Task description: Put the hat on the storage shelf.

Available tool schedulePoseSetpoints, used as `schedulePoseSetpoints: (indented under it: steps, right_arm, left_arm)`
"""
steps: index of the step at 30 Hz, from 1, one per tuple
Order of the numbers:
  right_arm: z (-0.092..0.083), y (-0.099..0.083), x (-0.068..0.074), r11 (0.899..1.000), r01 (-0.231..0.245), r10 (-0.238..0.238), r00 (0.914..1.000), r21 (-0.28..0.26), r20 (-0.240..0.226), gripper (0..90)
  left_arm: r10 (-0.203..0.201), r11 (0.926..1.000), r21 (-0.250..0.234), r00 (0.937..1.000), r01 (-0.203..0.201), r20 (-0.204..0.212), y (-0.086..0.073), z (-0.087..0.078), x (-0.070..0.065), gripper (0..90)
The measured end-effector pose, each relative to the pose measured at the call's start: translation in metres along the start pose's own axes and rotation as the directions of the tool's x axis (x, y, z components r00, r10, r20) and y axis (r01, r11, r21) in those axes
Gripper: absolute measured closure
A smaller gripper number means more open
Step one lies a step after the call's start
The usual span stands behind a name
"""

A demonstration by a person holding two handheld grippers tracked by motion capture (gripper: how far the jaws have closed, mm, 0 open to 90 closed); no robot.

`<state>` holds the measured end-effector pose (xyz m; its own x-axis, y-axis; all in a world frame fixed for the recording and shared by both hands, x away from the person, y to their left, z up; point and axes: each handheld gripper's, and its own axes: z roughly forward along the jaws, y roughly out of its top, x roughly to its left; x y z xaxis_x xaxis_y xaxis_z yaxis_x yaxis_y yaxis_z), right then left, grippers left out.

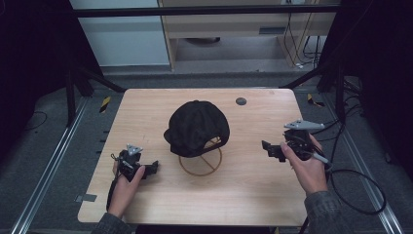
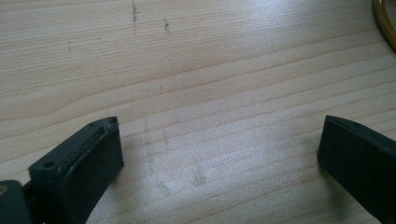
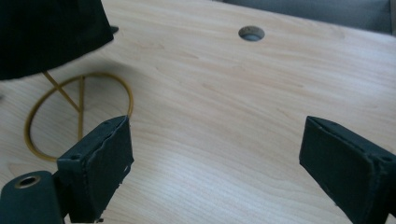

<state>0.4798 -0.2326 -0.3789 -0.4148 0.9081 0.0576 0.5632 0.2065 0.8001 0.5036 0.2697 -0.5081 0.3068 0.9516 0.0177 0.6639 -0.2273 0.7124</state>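
A black cap [image 1: 197, 126] rests on a gold wire stand whose ring base [image 1: 200, 161] lies on the middle of the wooden table [image 1: 253, 185]. My left gripper [image 1: 155, 168] is low over the table, left of the stand, open with bare wood between its jaws [image 2: 219, 140]. My right gripper [image 1: 269, 149] hovers to the right of the cap, open and holding nothing [image 3: 215, 144]. In the right gripper view the cap [image 3: 46, 32] hangs at the upper left above the gold ring base [image 3: 79, 114]. A sliver of the ring base [image 2: 385, 23] shows at the left gripper view's top right.
A round cable hole [image 1: 240, 101] sits in the table behind the cap, seen also as the hole [image 3: 251, 33] in the right gripper view. A black cable [image 1: 358, 190] loops off the table's right edge. Dark frame posts and rails flank the table.
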Motion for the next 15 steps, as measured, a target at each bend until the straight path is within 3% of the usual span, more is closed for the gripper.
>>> schedulePoseSetpoints:
  steps: [15]
  right_arm:
    - [0.044,-0.050,0.016,0.995,-0.011,0.015,0.9991,0.096,-0.039,10.3]
  left_arm:
    - [0.000,1.0000,0.000,1.0000,0.000,0.000,0.000,0.000,0.000,0.0]
